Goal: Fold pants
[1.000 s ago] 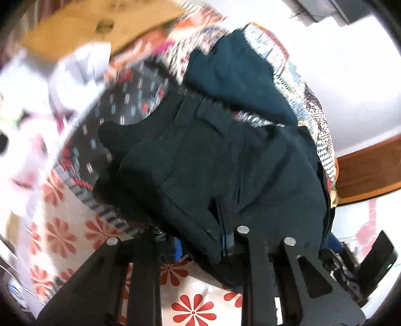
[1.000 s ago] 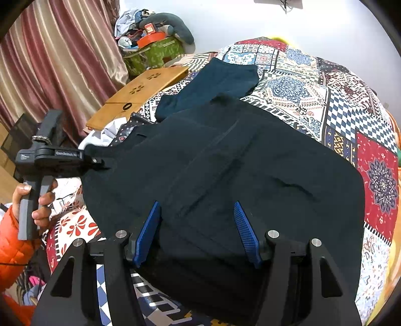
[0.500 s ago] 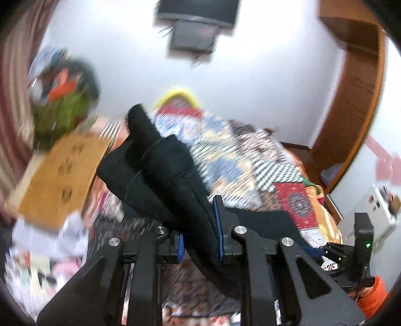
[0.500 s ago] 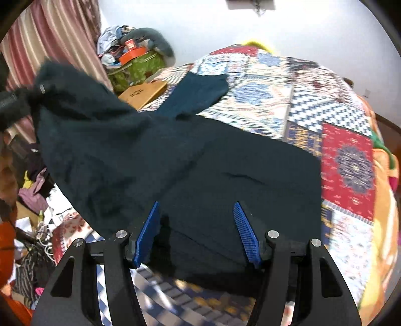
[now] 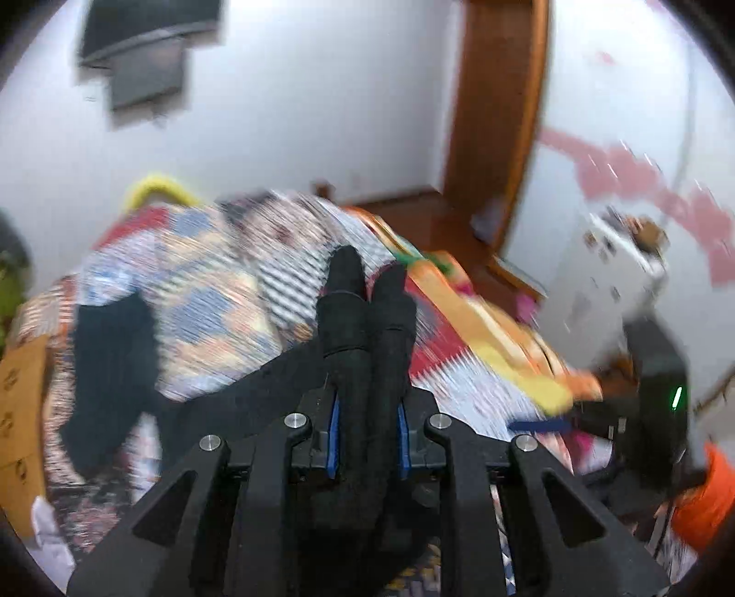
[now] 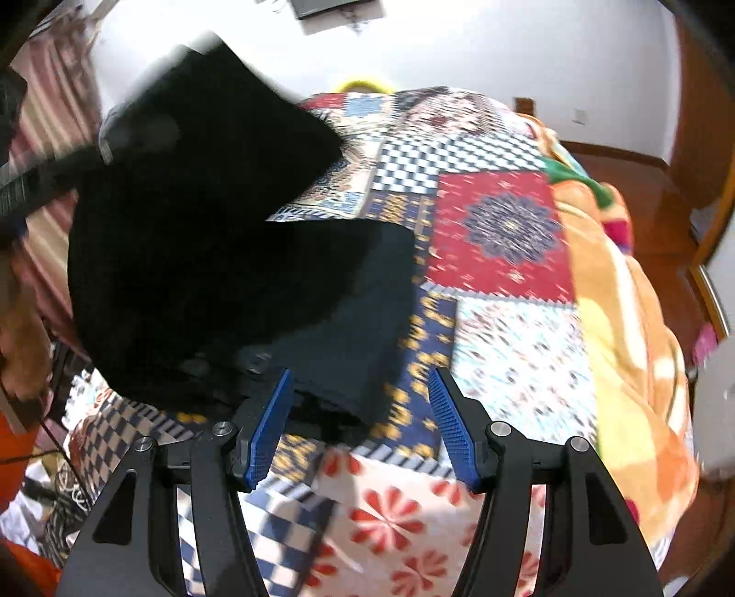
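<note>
A home bedroom is showing here. A bed (image 6: 505, 284) under a patchwork quilt (image 6: 500, 229) is spreading ahead of the fingers, with an orange blanket (image 6: 629, 330) lying along its right edge. Striped curtains (image 6: 59, 105) are hanging to the left, a white wall (image 6: 459, 41) is standing beyond, and a polished wooden floor (image 6: 643, 183) is showing at right.
</note>
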The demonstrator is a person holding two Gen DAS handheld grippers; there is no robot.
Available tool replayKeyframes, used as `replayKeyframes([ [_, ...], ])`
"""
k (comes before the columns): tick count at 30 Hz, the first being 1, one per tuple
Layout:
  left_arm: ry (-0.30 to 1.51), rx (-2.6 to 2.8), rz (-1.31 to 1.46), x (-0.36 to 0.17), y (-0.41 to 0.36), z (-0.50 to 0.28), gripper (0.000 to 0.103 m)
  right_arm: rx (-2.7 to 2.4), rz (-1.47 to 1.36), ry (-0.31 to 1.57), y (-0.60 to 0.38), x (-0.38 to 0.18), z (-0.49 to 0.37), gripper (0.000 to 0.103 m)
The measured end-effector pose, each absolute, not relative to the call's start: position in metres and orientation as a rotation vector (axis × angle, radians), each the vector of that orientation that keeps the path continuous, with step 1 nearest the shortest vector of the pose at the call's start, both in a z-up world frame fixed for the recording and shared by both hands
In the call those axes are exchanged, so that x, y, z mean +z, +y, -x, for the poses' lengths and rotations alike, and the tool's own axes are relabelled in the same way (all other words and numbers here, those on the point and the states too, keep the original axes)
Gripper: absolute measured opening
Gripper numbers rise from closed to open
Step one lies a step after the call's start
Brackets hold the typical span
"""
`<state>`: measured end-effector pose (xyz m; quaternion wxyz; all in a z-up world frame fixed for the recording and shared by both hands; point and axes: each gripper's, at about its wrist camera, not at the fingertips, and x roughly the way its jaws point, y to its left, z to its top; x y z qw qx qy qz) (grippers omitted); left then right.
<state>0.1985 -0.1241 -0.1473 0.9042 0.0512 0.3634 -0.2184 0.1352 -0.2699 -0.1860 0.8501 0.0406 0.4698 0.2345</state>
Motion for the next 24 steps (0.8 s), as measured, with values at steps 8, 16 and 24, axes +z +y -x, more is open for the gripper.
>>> replayKeyframes([
  [8, 1.021, -0.526, -0.181, -0.212, -0.165, -0.198, 0.032, 0.452, -0.114, 1.021, -0.290, -0.196, -0.125, 0.057],
  [16, 0.898, -0.473, -0.076, -0.151, -0.119, -0.201, 0.088, 0.494, -0.123, 1.023, -0.281, -0.197, -0.117, 0.057],
  [24, 0.875, -0.204, -0.164, -0.138, -0.044, -0.283, 0.100, 0.526, -0.064, 0.986, -0.255, -0.190, -0.117, 0.057],
])
